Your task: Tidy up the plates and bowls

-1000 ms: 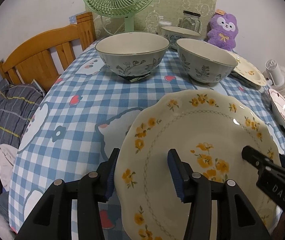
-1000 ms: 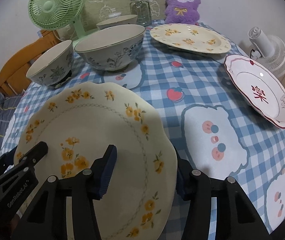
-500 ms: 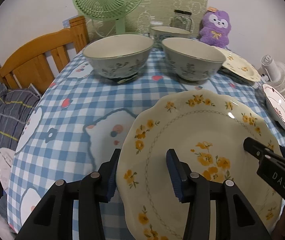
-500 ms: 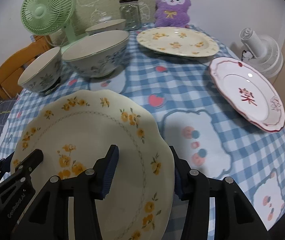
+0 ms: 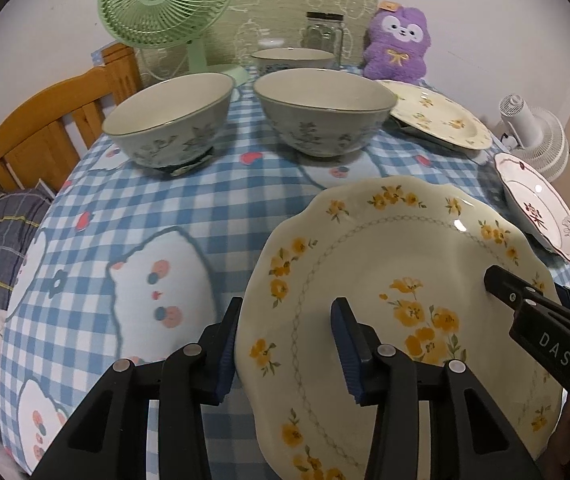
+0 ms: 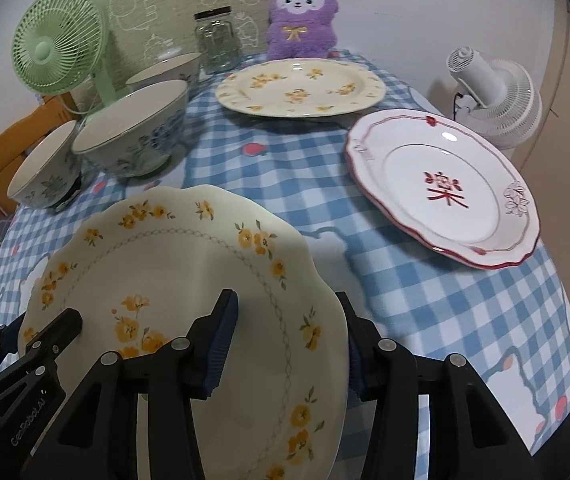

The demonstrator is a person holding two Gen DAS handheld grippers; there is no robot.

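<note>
While both sets of jaws are straddling opposite edges of the yellow-flowered plate (image 5: 401,280), the left gripper (image 5: 285,344) is taking its left rim and the right gripper (image 6: 289,344) its right rim, one pad above the face and one beyond the edge. Whether the pads are actually pressing is hard to tell; the plate is sitting tilted, clear of the checked surface (image 5: 225,216), so it is probably being carried. Ahead and right of the jaws, the matching flowered plate (image 6: 301,88) is lying flat, the likely stacking spot, with the red-rimmed plate (image 6: 445,188) nearer on the right. Ahead and left, two patterned bowls (image 5: 169,120) are standing side by side, a third behind them. The held plate's near edge and underside are being hidden by the grippers.
</note>
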